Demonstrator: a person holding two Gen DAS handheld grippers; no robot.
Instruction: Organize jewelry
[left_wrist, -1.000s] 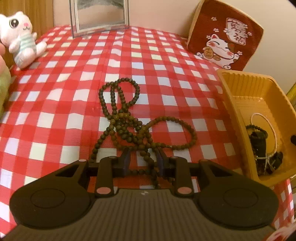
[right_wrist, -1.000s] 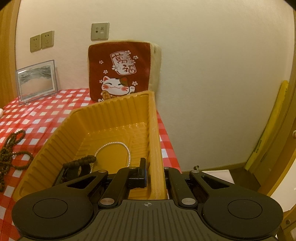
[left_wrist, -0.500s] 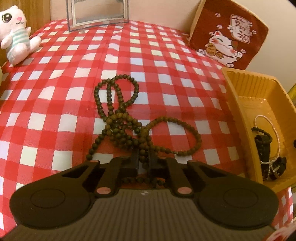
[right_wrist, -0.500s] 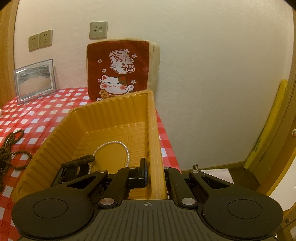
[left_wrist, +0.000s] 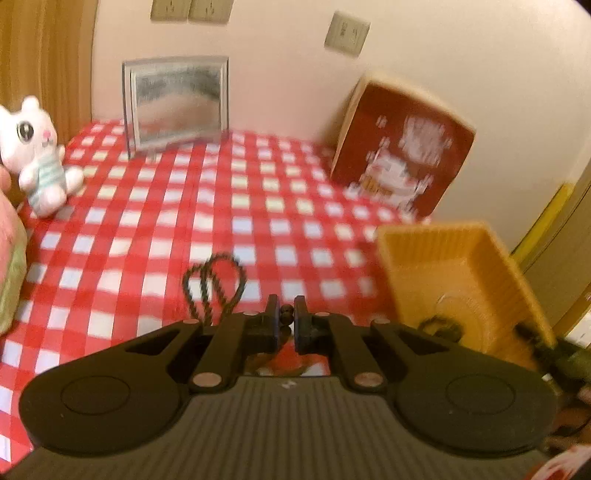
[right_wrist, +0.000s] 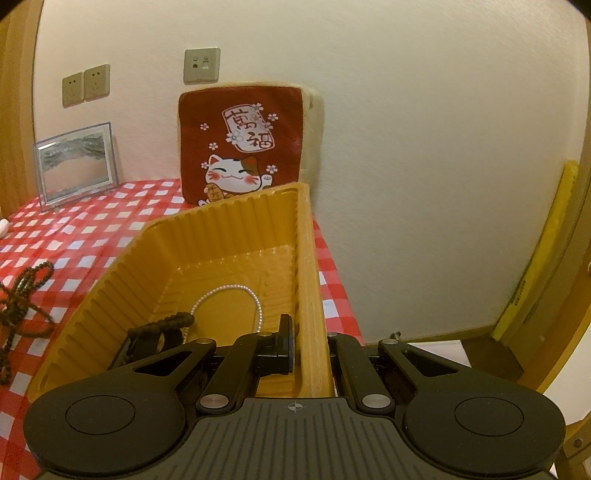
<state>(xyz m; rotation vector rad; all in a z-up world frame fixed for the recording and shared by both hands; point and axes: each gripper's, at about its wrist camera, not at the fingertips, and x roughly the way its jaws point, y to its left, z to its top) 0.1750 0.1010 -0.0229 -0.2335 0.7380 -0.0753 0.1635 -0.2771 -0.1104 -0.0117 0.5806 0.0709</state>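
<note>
My left gripper (left_wrist: 285, 320) is shut on the dark brown bead necklace (left_wrist: 218, 284) and holds it lifted above the red checked cloth; loops hang to the left of the fingers. The necklace also shows in the right wrist view (right_wrist: 26, 295), raised at the left. My right gripper (right_wrist: 308, 343) is shut on the right wall of the yellow ribbed tray (right_wrist: 229, 236). Inside the tray lie a white pearl strand (right_wrist: 255, 299) and a dark bead bracelet (right_wrist: 162, 325). The tray shows blurred in the left wrist view (left_wrist: 454, 266), to the right of the left gripper.
A red lucky-cat cushion (right_wrist: 243, 144) leans on the wall behind the tray. A framed picture (left_wrist: 177, 103) stands at the back. A white plush cat (left_wrist: 37, 155) sits at the far left. The table edge runs just right of the tray.
My left gripper closed on the bead necklace, then rose and tilted up, pulling the strands off the cloth. My right gripper kept its hold on the tray wall.
</note>
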